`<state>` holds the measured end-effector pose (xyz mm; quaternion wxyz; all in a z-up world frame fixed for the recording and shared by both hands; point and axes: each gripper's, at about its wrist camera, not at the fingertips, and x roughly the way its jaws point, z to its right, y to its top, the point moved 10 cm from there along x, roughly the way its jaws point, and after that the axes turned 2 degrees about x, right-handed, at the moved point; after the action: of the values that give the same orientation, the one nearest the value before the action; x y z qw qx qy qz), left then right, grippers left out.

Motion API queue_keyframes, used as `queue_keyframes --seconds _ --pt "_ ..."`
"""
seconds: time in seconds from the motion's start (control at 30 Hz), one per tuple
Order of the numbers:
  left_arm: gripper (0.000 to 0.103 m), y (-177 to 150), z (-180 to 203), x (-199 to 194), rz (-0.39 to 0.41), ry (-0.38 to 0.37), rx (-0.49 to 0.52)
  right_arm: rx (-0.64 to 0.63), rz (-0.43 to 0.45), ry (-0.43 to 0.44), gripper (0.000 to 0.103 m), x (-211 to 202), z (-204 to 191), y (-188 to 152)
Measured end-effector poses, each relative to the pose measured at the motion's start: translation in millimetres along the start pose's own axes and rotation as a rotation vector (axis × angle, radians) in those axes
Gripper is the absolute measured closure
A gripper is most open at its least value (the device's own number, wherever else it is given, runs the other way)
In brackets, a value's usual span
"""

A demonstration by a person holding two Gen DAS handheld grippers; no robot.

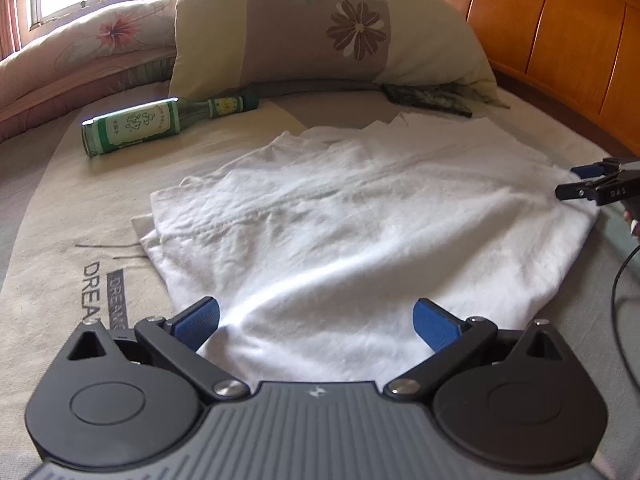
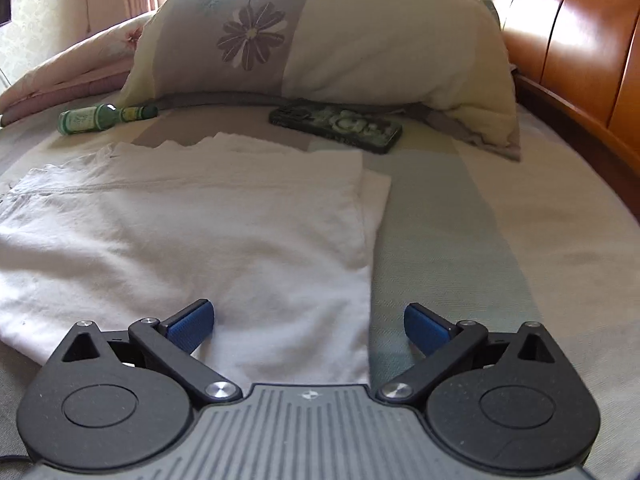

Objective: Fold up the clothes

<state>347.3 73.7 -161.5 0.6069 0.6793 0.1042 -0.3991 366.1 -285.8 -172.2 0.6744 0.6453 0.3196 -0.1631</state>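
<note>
A white garment [image 1: 340, 216] lies partly folded and wrinkled on the bed, with a stitched hem running across it. My left gripper [image 1: 316, 326] is open just above the garment's near edge, its blue pads wide apart with cloth below them. In the right wrist view the same white garment [image 2: 192, 224] shows a folded right edge. My right gripper [image 2: 309, 326] is open over that near right corner, one pad above the cloth and the other above the bedsheet. The right gripper [image 1: 588, 184] also appears at the right edge of the left wrist view.
A green glass bottle [image 1: 160, 122] lies on its side at the far left. A dark phone [image 2: 336, 124] rests in front of the floral pillow [image 2: 320, 40]. A wooden headboard [image 2: 580, 48] runs along the right. A black cable [image 1: 624, 280] hangs at the right.
</note>
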Motion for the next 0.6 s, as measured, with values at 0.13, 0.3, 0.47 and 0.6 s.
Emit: queue_keyframes --seconds 0.13,0.3,0.47,0.6 --pt "0.001 30.7 0.5 27.1 0.036 -0.049 -0.094 -0.03 0.036 0.09 0.0 12.8 -31.7 29.2" --pt "0.001 31.8 -24.7 67.4 0.032 -0.001 -0.201 -0.076 -0.04 0.077 0.0 52.9 -44.5 18.7" --pt "0.001 23.7 -21.5 65.8 -0.029 0.069 -0.062 -0.052 -0.033 0.064 0.0 38.4 -30.1 13.1" --pt "0.001 16.1 -5.7 47.6 -0.05 0.143 0.004 -0.101 -0.014 0.027 0.0 12.3 -35.5 10.1"
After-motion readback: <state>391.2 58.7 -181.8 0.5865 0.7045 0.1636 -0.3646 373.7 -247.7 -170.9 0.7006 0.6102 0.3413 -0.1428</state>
